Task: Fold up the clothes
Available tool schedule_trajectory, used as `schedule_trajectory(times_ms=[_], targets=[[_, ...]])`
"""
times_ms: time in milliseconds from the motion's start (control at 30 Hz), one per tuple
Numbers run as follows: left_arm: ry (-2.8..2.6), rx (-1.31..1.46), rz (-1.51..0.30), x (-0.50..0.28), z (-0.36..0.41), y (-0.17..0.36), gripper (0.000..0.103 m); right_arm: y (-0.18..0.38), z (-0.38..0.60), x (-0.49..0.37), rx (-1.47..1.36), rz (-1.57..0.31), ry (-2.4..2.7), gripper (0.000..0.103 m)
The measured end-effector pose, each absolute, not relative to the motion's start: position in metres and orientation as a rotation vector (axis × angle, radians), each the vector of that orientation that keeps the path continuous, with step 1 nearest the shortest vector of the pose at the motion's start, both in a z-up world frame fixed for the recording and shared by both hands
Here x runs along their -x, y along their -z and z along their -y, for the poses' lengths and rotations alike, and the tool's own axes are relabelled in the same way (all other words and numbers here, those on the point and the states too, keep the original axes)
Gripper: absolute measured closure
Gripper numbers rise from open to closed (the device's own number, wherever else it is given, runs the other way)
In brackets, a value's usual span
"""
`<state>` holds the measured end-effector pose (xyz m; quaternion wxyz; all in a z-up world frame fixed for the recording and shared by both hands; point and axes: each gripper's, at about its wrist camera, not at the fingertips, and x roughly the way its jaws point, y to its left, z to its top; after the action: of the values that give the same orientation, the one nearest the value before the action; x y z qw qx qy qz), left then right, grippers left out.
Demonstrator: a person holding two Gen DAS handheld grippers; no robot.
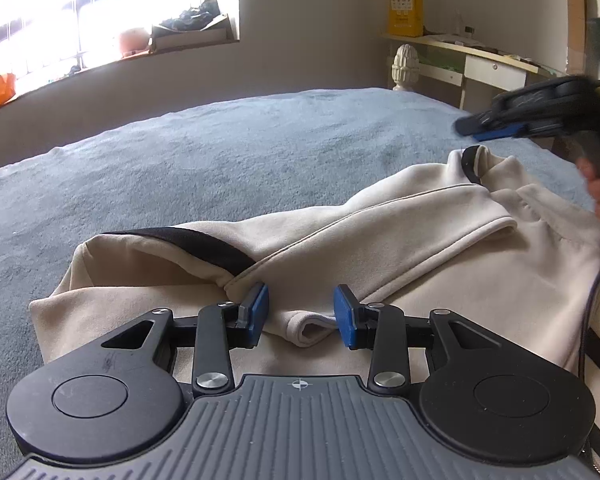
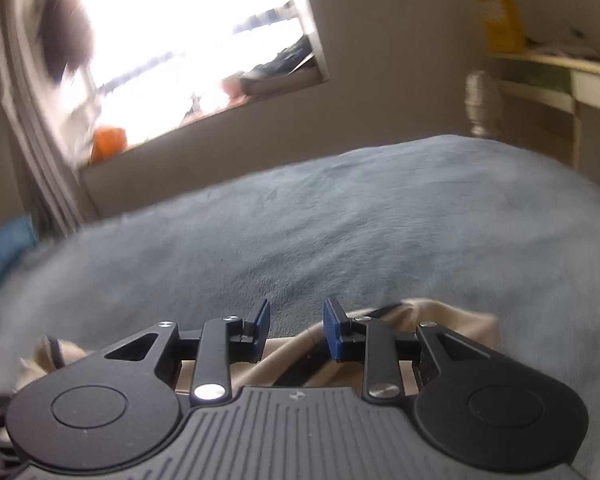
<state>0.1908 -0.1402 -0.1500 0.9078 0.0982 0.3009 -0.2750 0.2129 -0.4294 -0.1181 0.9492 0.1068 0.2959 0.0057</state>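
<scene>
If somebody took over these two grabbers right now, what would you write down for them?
Left gripper: open, low over a small fold of the cream top, not pinching it.
Right gripper: open, empty, in the air over the top's collar.
The top lies crumpled on the blue bedspread, sleeve thrown across.
Done: no tidy fold visible.
Left: flatten it, fold sleeves in, fold the body.

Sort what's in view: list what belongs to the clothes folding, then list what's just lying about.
Belongs to the job:
- cream garment with black trim, lying on the bed
- blue-grey bed cover, the work surface
- left hand-held gripper, open over the garment
- right hand-held gripper, open

Just lying about:
- yellow box on the desk
- clutter on the windowsill
- white bedpost finial
</scene>
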Motion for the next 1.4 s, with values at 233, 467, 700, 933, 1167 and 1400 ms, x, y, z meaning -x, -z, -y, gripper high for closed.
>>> schedule_trajectory(times_ms=[233, 467, 700, 933, 1167, 1400], targets=[[0.567, -0.208, -0.614, -0.191, 0.141, 0.15, 0.067, 0.157, 0.479, -0.217, -0.301, -0.701, 0.161, 0.088], [0.571, -0.197, -0.617, -0.192, 0.14, 0.151, 0.067, 0.132, 0.48, -0.195, -0.389, -0.624, 0.231, 0.09], [0.57, -0.192, -0.615, -0.192, 0.14, 0.151, 0.067, 0.098, 0.375, -0.171, -0.245, -0.638, -0.198, 0.075], [0.555, -0.176, -0.632, -0.189, 0.138, 0.144, 0.066, 0.153, 0.317, -0.161, -0.108, -0.669, -0.239, 0.068], [0.507, -0.047, -0.581, -0.203, 0.126, 0.115, 0.064, 0.161, 0.328, -0.167, -0.135, -0.634, -0.236, 0.068], [0.31, -0.152, -0.716, -0.266, 0.118, 0.15, 0.061, 0.164, 0.328, -0.167, -0.142, -0.624, -0.237, 0.068]])
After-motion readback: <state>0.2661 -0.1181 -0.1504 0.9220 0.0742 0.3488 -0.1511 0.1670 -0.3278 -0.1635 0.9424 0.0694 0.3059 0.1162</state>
